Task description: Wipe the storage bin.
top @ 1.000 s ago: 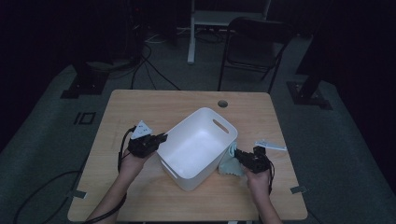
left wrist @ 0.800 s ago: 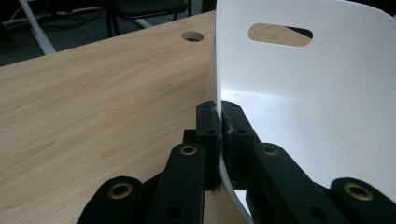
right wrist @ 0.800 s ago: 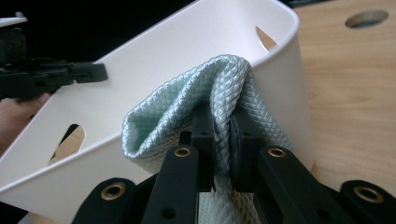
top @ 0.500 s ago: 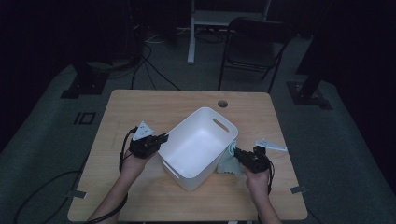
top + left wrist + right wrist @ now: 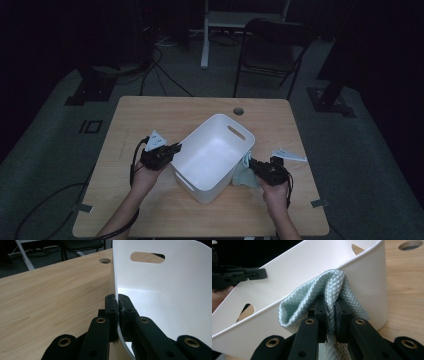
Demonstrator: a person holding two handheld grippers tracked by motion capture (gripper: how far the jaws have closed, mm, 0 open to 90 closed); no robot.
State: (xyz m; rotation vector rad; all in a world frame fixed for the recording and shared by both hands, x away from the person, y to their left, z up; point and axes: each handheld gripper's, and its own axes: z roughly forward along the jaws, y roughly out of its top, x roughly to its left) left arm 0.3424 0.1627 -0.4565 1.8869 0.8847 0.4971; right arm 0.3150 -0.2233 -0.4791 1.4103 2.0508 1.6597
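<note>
So the right gripper (image 5: 331, 315) is pinching a pale blue quilted cloth (image 5: 329, 290) tight, right against the white bin (image 5: 212, 155), not inside yet. Left gripper (image 5: 117, 311) is clamping the bin's wall, tilting it on the wooden table (image 5: 165, 112). Dropping it in is what's left, I'd guess.

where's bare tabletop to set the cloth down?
Bare table behind the bin, up to the round hole, and along the near edge between the forearms. Crowded mid-table: left gripper clamps the bin's wall, right gripper holds the cloth against it.
</note>
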